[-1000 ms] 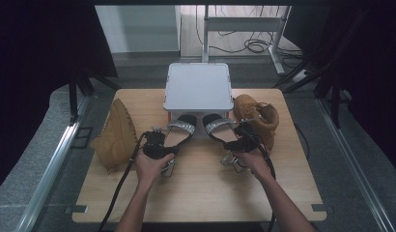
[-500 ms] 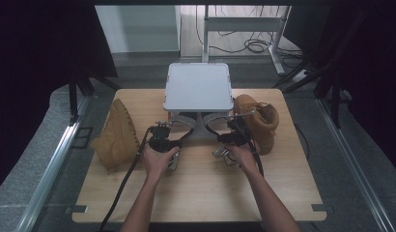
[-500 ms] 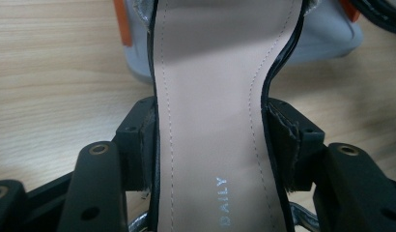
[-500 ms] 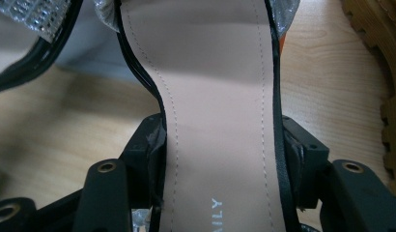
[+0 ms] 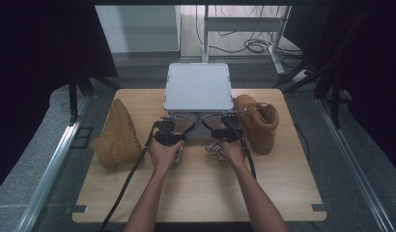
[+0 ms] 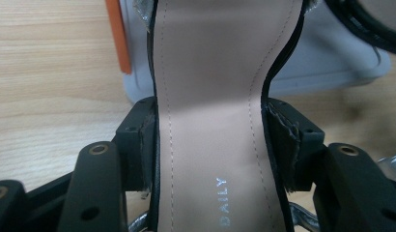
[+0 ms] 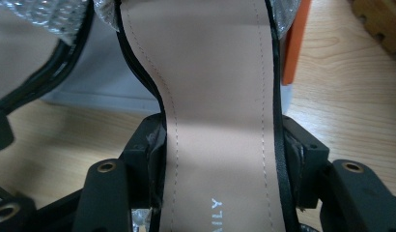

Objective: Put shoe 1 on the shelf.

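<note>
Sandals are what you hold, one in each hand. Your left gripper [image 6: 208, 150] has its fingers [image 6: 138, 140] pinching the narrow waist of a black-edged high-heeled sandal with a beige leather insole [image 6: 210, 121], one finger pressed against each side edge. Your right gripper [image 7: 222, 159] pinches the waist of the matching beige-insoled sandal [image 7: 220, 121] the same way.

Each sandal's long axis runs straight ahead from between the fingers, toe end away from you, heel end back toward your hand. Just beyond both toes lies the flat grey square box [image 5: 198, 87] with an orange tab at its near corner, and the toe ends seem to reach under or against its near edge; from above I cannot tell whether they touch it. The two sandals sit side by side, close together, on the pale wooden counter [image 5: 196, 188].

A tan suede ankle boot [image 5: 118, 136] lies outboard of your left fingers, and its upright mate [image 5: 256, 122] stands just outboard of your right fingers, nearer than the left boot is to its hand. Probably any move forward meets the box first.
</note>
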